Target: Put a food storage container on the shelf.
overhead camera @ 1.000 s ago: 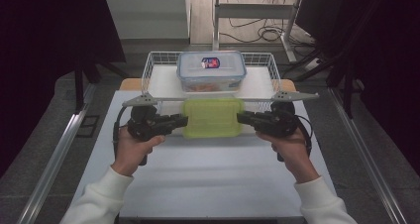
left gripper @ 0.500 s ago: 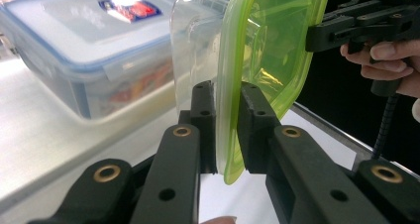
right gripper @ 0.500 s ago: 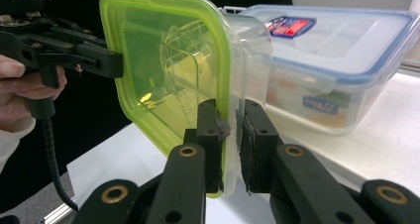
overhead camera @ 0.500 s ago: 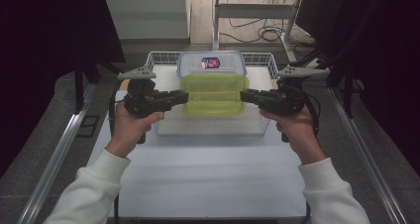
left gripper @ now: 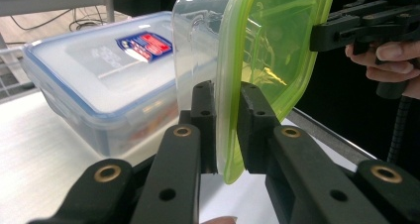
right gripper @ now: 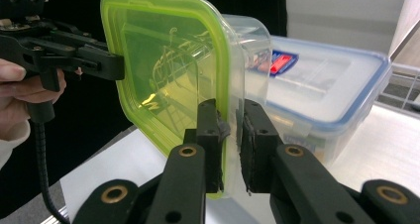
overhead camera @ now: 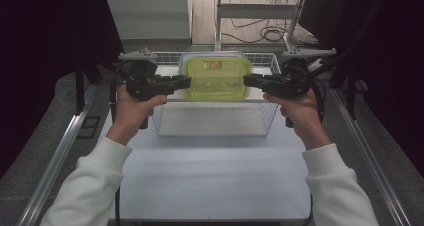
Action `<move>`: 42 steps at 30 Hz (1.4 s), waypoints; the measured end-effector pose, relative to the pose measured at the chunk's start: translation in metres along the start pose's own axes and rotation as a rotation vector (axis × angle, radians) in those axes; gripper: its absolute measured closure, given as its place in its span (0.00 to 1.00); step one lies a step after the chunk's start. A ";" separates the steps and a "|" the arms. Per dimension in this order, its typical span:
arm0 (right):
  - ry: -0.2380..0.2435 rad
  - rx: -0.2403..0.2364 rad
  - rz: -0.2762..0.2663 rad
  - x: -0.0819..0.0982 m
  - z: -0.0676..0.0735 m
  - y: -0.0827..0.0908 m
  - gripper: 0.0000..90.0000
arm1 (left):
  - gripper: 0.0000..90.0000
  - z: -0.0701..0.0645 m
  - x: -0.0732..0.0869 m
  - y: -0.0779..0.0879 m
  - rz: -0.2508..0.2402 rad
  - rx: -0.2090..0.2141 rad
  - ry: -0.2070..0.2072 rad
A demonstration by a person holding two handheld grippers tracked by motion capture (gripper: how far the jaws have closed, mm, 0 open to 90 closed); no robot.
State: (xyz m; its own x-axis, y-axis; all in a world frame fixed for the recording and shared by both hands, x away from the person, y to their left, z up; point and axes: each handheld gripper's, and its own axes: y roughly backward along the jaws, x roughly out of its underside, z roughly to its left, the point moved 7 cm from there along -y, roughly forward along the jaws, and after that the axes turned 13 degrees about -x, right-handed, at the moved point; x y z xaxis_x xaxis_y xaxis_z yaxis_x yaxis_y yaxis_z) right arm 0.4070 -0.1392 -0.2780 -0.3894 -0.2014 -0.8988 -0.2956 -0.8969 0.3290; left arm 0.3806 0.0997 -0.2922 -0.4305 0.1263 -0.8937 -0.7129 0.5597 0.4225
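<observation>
A clear food container with a green lid (overhead camera: pixel 216 78) hangs in the air over a wire basket (overhead camera: pixel 159 121), held level between both hands. My left gripper (overhead camera: pixel 187 82) is shut on its left lid rim, and my right gripper (overhead camera: pixel 246 81) is shut on its right rim. In the left gripper view the pads (left gripper: pixel 228 92) pinch the green edge of the container (left gripper: pixel 277 45). The right gripper view shows the same pinch (right gripper: pixel 230 110) on the container (right gripper: pixel 168 65). Behind and below it a blue-lidded container (left gripper: pixel 99 80) sits in the basket.
The white table top (overhead camera: pixel 210 176) stretches from the basket toward the person. Metal rails (overhead camera: pixel 60 156) run along both table sides. Dark curtains stand left and right, and cables lie on the floor beyond the basket.
Both hands have lifted the green-lidded container and carried it away from the person, from in front of the basket to above it, over the blue-lidded container. Both grips look unchanged.
</observation>
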 end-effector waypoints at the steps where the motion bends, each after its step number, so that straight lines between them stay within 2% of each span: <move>1: -0.003 -0.002 -0.002 -0.003 -0.001 -0.001 0.89 | 0.89 0.002 -0.002 -0.001 -0.001 -0.001 -0.003; 6: -0.013 -0.002 -0.002 -0.017 -0.011 -0.008 0.89 | 0.89 0.013 -0.013 -0.008 0.007 -0.012 0.026; 10: -0.027 0.003 0.008 -0.026 -0.023 -0.014 0.89 | 0.89 0.023 -0.021 -0.016 0.014 -0.014 0.027; 19: -0.098 -0.004 0.019 -0.033 -0.050 -0.026 0.88 | 0.89 0.040 -0.029 -0.037 0.045 -0.015 0.064; 25: -0.135 -0.010 0.032 -0.033 -0.061 -0.033 0.88 | 0.89 0.047 -0.027 -0.045 0.063 -0.006 0.087; 27: -0.148 -0.010 0.033 -0.033 -0.064 -0.035 0.88 | 0.89 0.049 -0.028 -0.047 0.059 0.009 0.112; 32: -0.164 -0.016 0.016 -0.036 -0.070 -0.037 0.86 | 0.87 0.050 -0.031 -0.050 0.056 0.016 0.123; 36: -0.172 0.006 0.017 -0.035 -0.075 -0.042 0.83 | 0.84 0.052 -0.034 -0.054 0.055 0.003 0.135; 42: -0.190 0.014 -0.012 -0.035 -0.080 -0.047 0.80 | 0.77 0.055 -0.036 -0.062 0.063 -0.031 0.170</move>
State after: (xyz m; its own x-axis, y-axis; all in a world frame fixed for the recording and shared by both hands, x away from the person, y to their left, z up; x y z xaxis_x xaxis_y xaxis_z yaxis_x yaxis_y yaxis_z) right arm 0.5040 -0.1212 -0.2848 -0.5435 -0.1115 -0.8320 -0.3129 -0.8928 0.3241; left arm 0.4712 0.1056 -0.2946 -0.5601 0.0187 -0.8282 -0.6970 0.5297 0.4834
